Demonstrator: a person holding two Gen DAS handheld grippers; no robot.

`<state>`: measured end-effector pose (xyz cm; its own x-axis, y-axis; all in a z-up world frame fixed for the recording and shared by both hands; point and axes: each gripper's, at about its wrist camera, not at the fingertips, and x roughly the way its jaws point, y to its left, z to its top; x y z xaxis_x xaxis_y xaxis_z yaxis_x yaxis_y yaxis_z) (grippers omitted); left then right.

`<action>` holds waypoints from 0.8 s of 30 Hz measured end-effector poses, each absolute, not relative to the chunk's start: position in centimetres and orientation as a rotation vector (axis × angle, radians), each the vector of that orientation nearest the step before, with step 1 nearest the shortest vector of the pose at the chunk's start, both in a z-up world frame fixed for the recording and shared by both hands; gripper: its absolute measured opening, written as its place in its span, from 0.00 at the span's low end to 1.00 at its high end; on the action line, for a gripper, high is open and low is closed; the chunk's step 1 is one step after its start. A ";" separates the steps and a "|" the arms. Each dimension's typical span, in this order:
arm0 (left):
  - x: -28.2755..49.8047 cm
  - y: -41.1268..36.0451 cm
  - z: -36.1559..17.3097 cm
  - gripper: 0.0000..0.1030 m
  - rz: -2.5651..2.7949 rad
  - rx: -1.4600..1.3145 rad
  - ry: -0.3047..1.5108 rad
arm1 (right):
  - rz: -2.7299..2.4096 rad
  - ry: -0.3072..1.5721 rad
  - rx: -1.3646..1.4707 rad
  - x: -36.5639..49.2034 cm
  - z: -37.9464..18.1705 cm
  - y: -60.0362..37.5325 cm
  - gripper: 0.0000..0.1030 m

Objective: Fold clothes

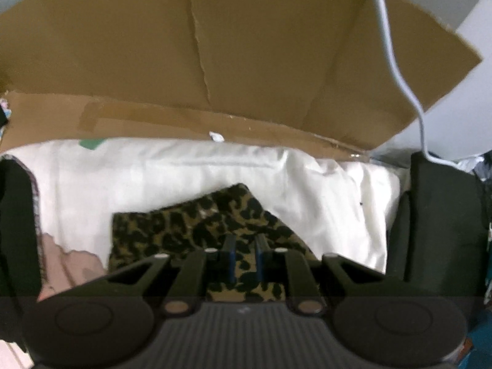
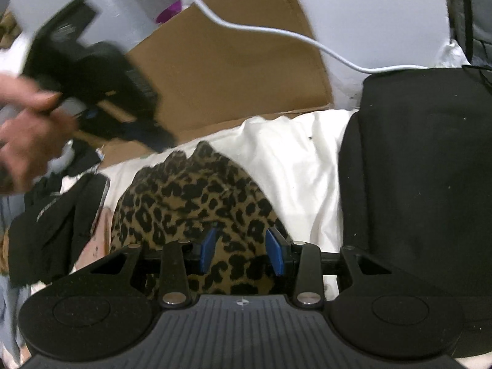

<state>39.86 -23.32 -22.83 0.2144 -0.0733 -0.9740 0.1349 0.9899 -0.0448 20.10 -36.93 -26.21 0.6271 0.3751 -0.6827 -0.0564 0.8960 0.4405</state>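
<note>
The leopard-print garment (image 2: 196,196) lay on the white bedding (image 2: 295,166), near its middle, between a black pile (image 2: 55,215) toward the left edge and a black bag (image 2: 424,166) along the right edge. A cardboard sheet (image 1: 215,55) stood behind the far edge.

The right gripper (image 2: 243,252) hovered at the garment's near edge with its jaws spread and cloth showing between them. The left gripper (image 1: 245,253) had its jaws only narrowly apart over the same near part; whether they pinched cloth could not be determined. In the right wrist view, a hand (image 2: 27,141) held that tool aloft.

Whether another fold remained could not be settled. For any grip, take one hem layer only, at matching points, and keep the cloth taut.

The garment already appeared compact. Its long axis appeared to run from the near left toward the far right, one corner pointing at the cardboard.
</note>
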 end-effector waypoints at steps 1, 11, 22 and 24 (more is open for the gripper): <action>39.9 -23.5 -23.5 0.17 -0.137 0.048 1.353 | 0.259 0.863 0.402 19.8 -26.3 -36.9 0.42; 39.7 -23.9 -28.0 0.21 -0.100 0.018 1.396 | 0.259 0.888 0.383 17.7 -27.8 -37.5 0.42; 39.1 -23.1 -29.0 0.30 -0.095 -0.024 1.415 | 0.260 0.913 0.359 16.9 -28.7 -37.6 0.42; 39.0 -23.6 -29.2 0.30 -0.103 0.023 1.443 | 0.260 0.917 0.365 16.8 -28.9 -37.7 0.42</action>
